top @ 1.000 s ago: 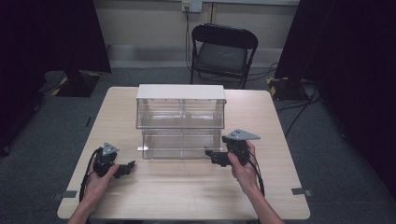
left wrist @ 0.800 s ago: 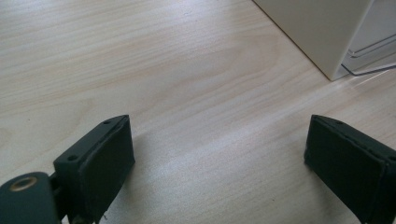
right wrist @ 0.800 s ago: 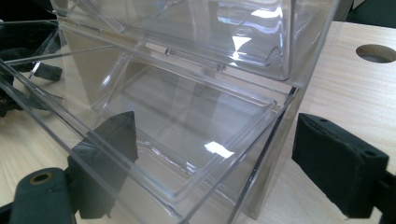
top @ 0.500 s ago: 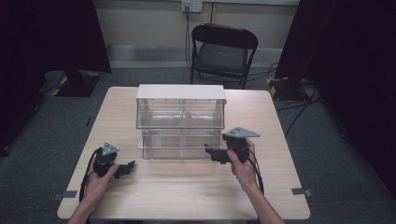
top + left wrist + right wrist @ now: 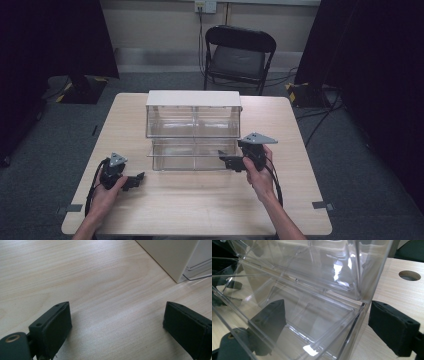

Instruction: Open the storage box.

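- Our right claw [image 5: 223,161] stood released, its jaws straddling the clear drawer's [image 5: 192,155] right wall.
- Our left claw [image 5: 138,178], released, rested near the surface's [image 5: 200,210] front-left corner.
- Next, we judged, clench and pull.

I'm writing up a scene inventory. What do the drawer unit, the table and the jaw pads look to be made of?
Drawer unit: clear glossy plastic drawers, see-through with bright glints; the casing looks like opaque matte white plastic.
Table: pale wood or wood-look laminate, with visible grain and a soft sheen.
Pads on the left hand-held gripper: matte black, probably rubber or foam.
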`<state>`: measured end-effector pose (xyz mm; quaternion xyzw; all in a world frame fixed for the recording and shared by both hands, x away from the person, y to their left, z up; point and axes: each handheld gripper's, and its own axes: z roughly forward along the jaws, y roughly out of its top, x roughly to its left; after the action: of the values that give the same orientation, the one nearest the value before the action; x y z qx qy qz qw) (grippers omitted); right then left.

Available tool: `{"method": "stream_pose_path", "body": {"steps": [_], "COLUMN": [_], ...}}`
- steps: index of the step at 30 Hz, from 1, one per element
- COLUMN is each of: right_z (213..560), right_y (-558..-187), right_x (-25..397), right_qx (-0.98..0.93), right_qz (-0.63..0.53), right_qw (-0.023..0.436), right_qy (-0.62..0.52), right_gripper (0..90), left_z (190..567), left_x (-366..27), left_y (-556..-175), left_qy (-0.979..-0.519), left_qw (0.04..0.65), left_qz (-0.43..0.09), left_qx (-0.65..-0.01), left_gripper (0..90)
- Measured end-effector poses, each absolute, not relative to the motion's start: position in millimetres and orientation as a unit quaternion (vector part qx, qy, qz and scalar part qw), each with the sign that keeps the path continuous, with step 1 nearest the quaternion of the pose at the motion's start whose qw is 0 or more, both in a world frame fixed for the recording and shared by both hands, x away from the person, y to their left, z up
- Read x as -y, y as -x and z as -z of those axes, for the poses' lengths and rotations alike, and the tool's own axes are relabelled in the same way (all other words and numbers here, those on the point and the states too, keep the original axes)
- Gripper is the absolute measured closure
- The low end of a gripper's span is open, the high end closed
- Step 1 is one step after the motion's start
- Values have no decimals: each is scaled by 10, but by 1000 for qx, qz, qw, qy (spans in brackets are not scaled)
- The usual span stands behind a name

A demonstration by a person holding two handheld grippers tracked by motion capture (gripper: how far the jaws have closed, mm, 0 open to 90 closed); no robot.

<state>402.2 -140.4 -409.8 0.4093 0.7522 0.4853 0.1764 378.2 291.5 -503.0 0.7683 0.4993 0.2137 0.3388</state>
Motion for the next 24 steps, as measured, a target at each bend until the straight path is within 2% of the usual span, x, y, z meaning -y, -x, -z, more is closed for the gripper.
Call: {"method": "stream_pose_path", "body": {"steps": [24], "right_z": [4070], "right_y": [-4091], "right_x": [1395], "right_qx": [-750], "right_qz": [-489], "right_qw": [182], "right_qy": [-407], "right_gripper": [133], "left_z": [5031], "left_x": [-2915], "left_y": [-3782], "left_qy": [-768], "left_qw": [339], "left_qz": [-214], "left_qx": [-499], "left_gripper": [77]}}
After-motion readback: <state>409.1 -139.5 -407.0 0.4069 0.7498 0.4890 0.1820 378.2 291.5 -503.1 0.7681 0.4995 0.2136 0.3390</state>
